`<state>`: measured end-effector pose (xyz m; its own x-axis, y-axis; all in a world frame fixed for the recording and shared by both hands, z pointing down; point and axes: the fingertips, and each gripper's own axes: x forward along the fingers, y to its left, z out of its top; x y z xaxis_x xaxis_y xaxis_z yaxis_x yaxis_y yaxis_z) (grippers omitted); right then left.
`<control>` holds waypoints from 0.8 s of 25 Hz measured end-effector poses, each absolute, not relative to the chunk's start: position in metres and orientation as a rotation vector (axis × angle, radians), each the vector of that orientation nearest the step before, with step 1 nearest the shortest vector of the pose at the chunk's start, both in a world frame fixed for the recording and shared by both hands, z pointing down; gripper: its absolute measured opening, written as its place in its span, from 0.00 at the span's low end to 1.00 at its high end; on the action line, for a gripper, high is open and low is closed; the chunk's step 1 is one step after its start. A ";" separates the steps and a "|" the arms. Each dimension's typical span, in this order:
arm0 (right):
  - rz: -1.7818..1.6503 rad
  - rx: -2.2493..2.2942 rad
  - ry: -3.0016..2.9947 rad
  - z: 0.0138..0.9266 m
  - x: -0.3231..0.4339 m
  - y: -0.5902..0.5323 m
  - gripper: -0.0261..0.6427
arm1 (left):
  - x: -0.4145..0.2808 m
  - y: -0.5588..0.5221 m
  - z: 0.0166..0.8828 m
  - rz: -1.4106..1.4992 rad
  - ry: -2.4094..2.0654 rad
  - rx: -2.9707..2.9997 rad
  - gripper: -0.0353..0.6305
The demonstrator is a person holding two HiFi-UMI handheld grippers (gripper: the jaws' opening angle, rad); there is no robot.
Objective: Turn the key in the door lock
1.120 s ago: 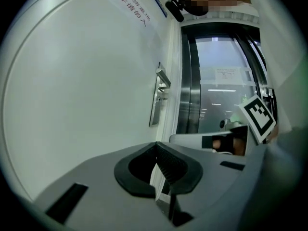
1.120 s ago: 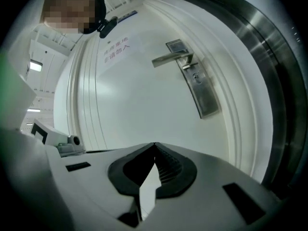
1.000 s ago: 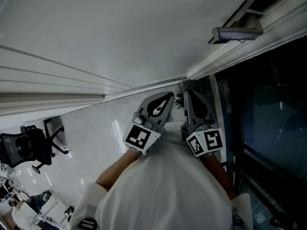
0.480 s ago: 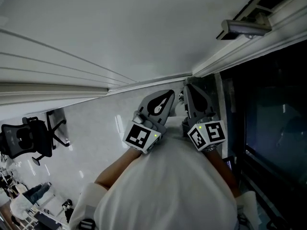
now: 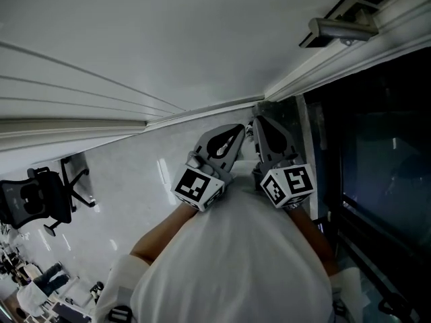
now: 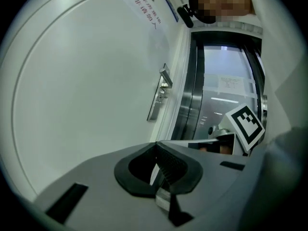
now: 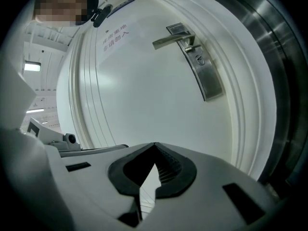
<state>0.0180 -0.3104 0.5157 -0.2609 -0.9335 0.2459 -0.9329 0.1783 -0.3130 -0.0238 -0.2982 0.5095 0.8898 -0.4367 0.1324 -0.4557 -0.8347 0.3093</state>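
As left claw point(image 6: 155, 145) and right claw point(image 7: 155, 144) (both pinched together, empty) face one door point(image 7: 144, 85), one handle point(image 7: 173, 39) shows.

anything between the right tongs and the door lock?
Nothing visible. The right tongs, shut and empty, face the bare white door; the silver metal lock plate sits up-right of them, below the silver lever handle.
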 end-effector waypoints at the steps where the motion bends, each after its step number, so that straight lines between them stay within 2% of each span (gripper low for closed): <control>1: -0.649 -1.919 2.401 0.517 0.020 -0.309 0.04 | -0.022 -0.297 0.514 0.082 -0.636 2.701 0.06; 20: -0.694 -2.007 2.291 0.523 0.038 -0.295 0.04 | -0.008 -0.286 0.517 0.099 -0.535 2.708 0.06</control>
<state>0.0384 -0.2954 0.5231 -0.1746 -0.9462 0.2723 -0.9382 0.0759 -0.3376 -0.0077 -0.2865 0.5172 0.9253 -0.3527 0.1397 -0.3793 -0.8566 0.3499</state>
